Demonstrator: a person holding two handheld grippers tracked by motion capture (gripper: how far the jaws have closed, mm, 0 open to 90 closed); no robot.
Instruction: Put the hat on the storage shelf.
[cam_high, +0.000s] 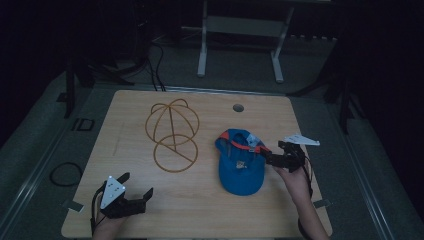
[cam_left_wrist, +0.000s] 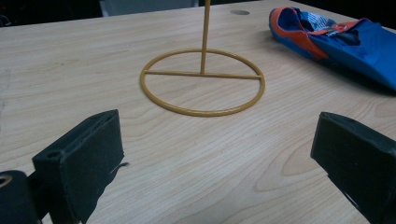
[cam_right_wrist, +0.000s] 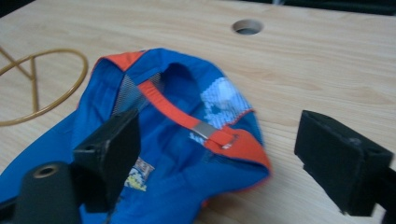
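Tabletop (cam_high: 125, 210): the light wood surface carried everything you were working with; a round cable hole (cam_high: 238, 107) sat near its far edge.

Wire stand (cam_high: 172, 132): the gold hat stand stood left of centre, its ring base flat on the wood and its domed top farther back.

Cap (cam_high: 240, 170): the blue cap with orange trim lay upside down, right of the stand and apart from it, its adjuster strap (cam_right_wrist: 205, 128) facing up.

Right claw (cam_high: 270, 157): you had it released, jaws spread wide at the cap's right-hand rim, one jaw over the fabric and one outside it; nothing was pinched yet.

Left claw (cam_high: 137, 187): you held it released too, at the near left corner, well clear of both stand and cap.

Risk: closing there could have caught only a thin fold of the rim or the loose strap, so the cap might have slipped free when lifted.

Risk: carried leftward by one edge, the sagging cap could have snagged the light stand and tipped it, since your left claw was not steadying the base.
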